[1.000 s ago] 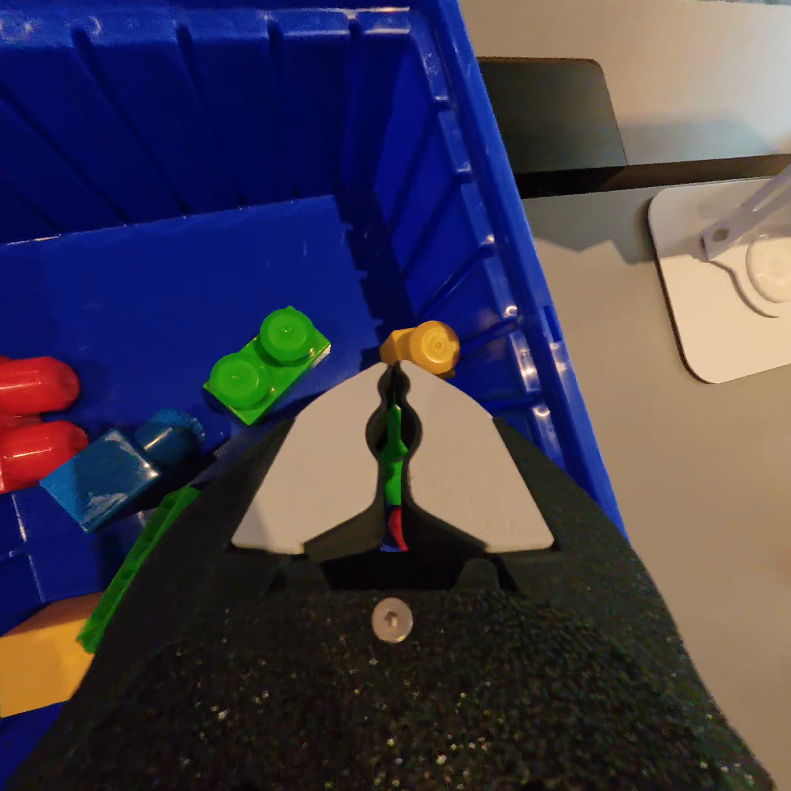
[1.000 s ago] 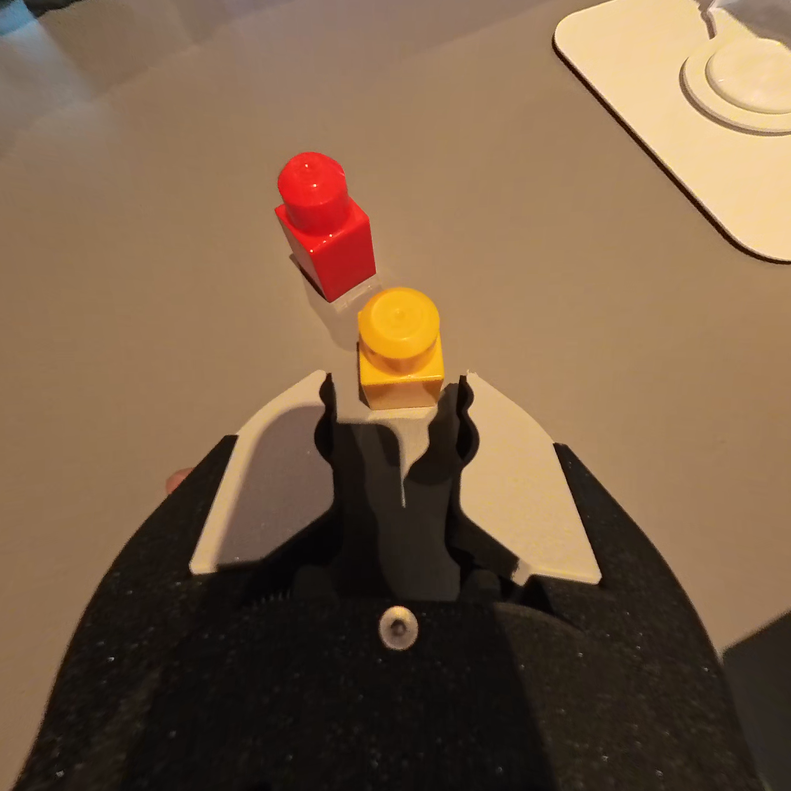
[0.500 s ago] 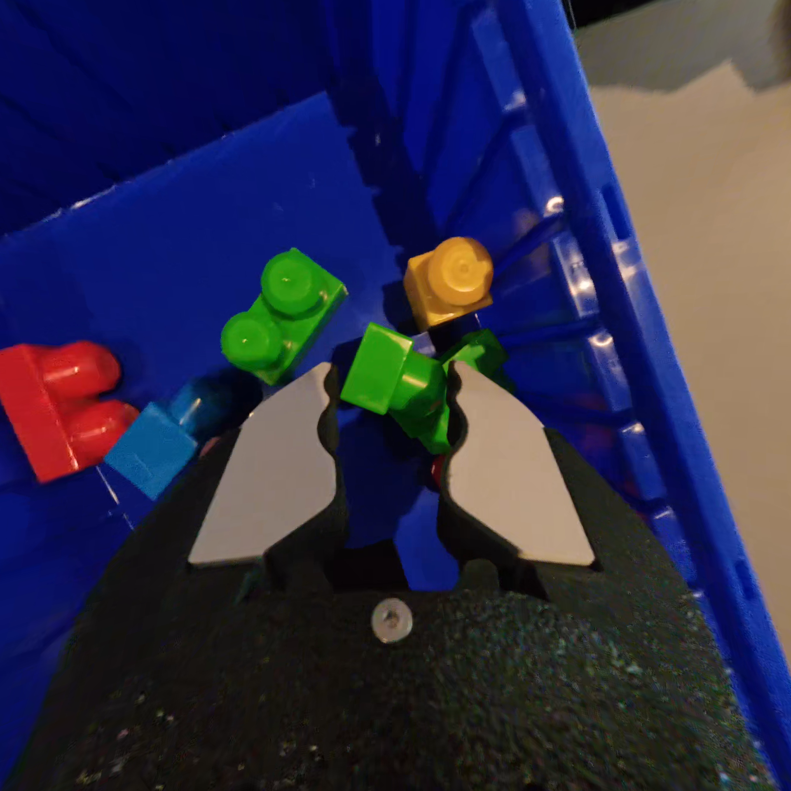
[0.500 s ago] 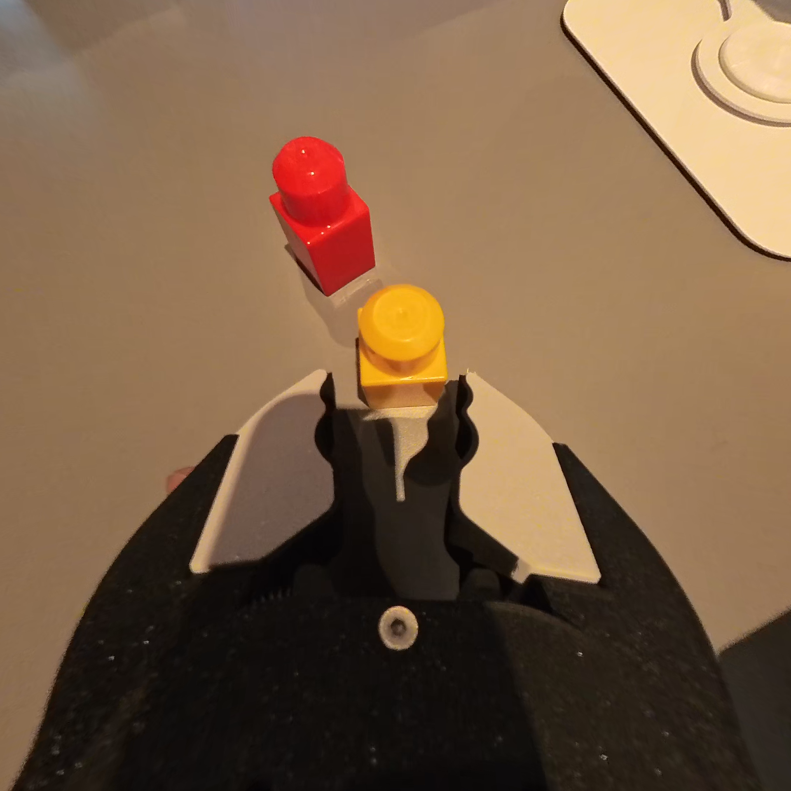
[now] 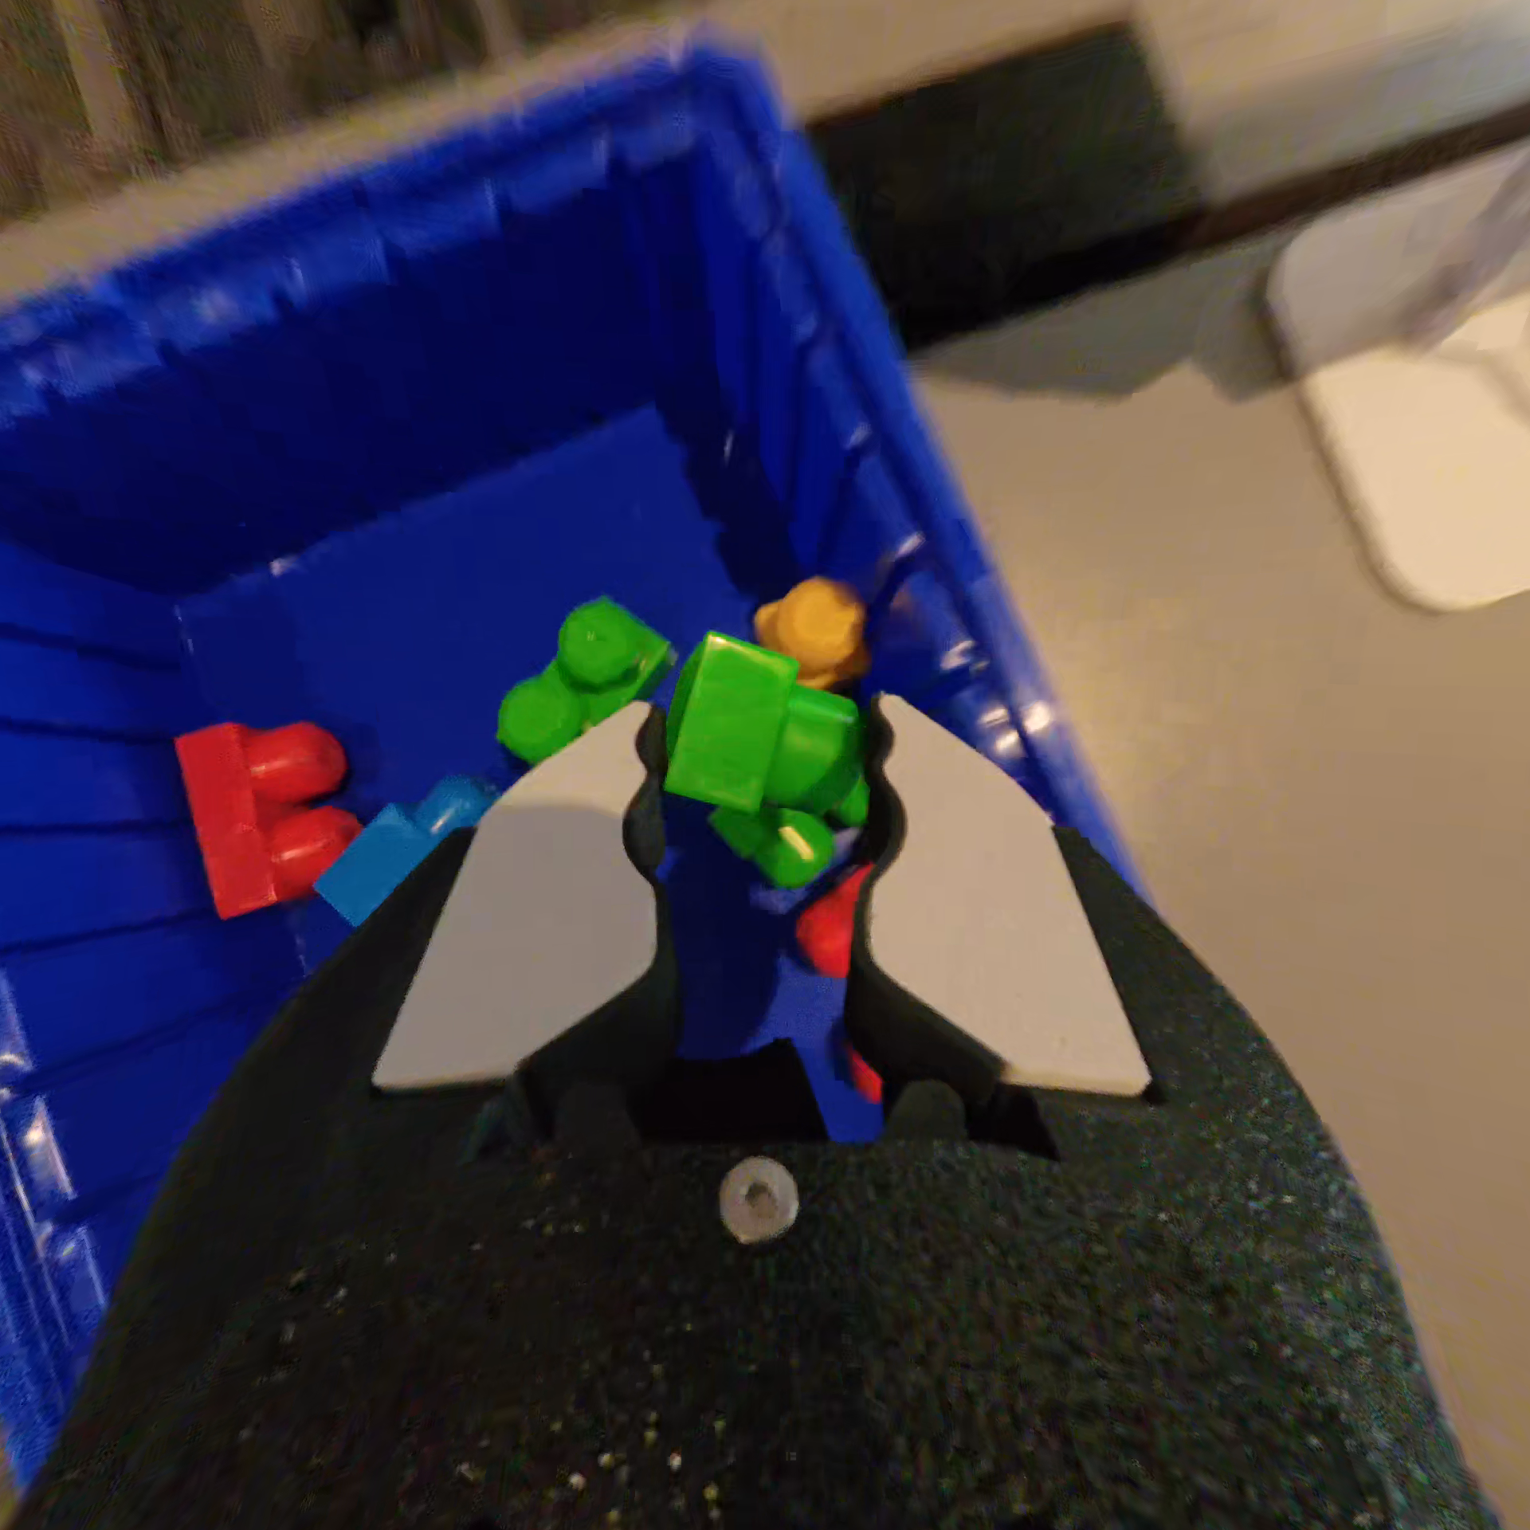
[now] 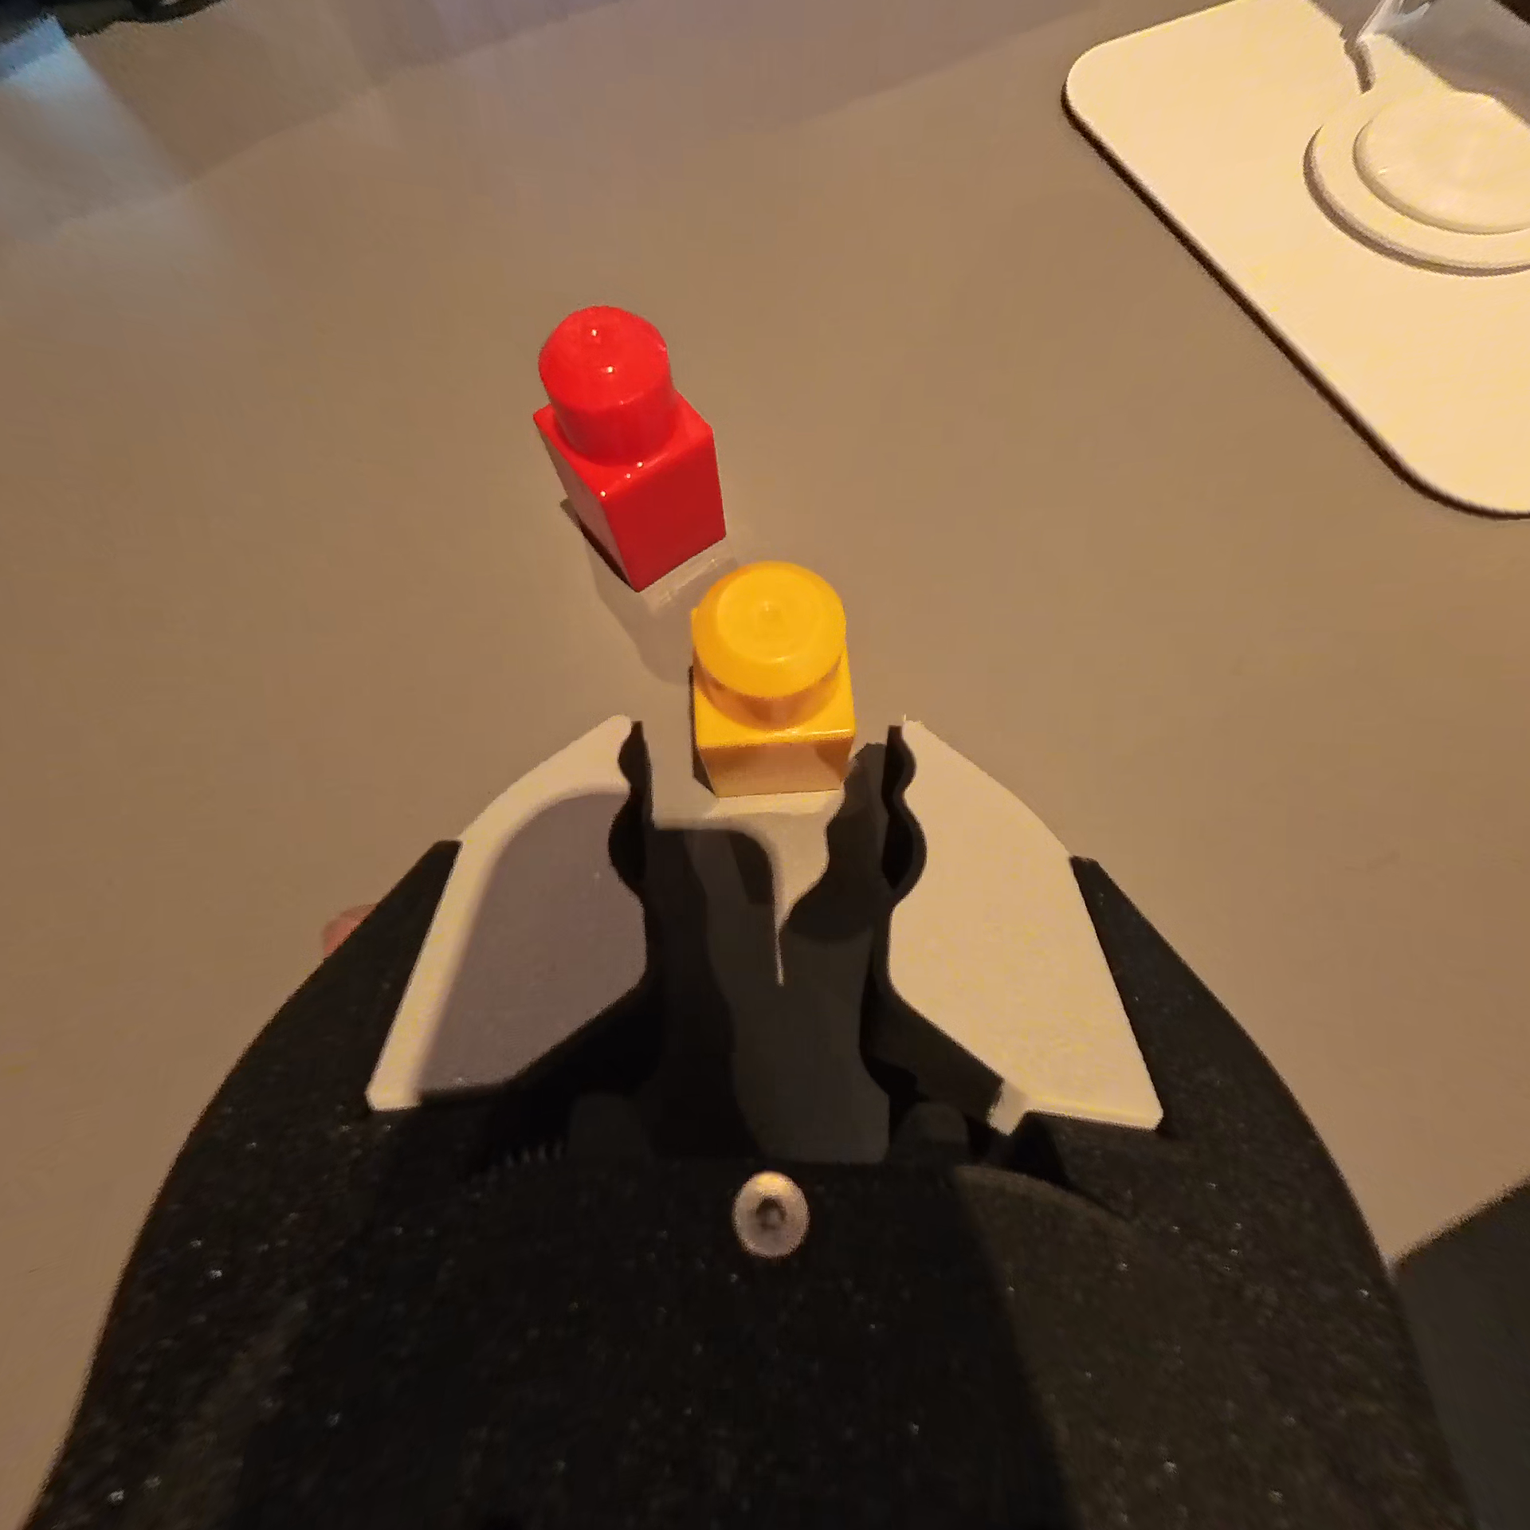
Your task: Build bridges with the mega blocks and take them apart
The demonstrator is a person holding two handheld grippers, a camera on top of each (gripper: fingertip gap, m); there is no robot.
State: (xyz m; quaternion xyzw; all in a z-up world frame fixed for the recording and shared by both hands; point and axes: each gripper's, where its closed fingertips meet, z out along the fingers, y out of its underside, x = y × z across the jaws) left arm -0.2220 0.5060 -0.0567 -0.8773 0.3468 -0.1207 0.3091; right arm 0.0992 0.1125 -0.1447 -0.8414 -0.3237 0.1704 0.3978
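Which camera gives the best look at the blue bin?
The left wrist view: the blue bin fills most of it, showing its ribbed walls, floor and loose blocks inside. The right wrist view shows none of the bin, only table.

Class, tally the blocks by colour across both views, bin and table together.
Red: 2, bin red block, table red block
Yellow: 2, bin yellow block, table yellow block
Green: 2, two-stud green block, single green block in left claw
Blue: 1, blue block
Total: 7; partly hidden green bit and red bit uncounted.
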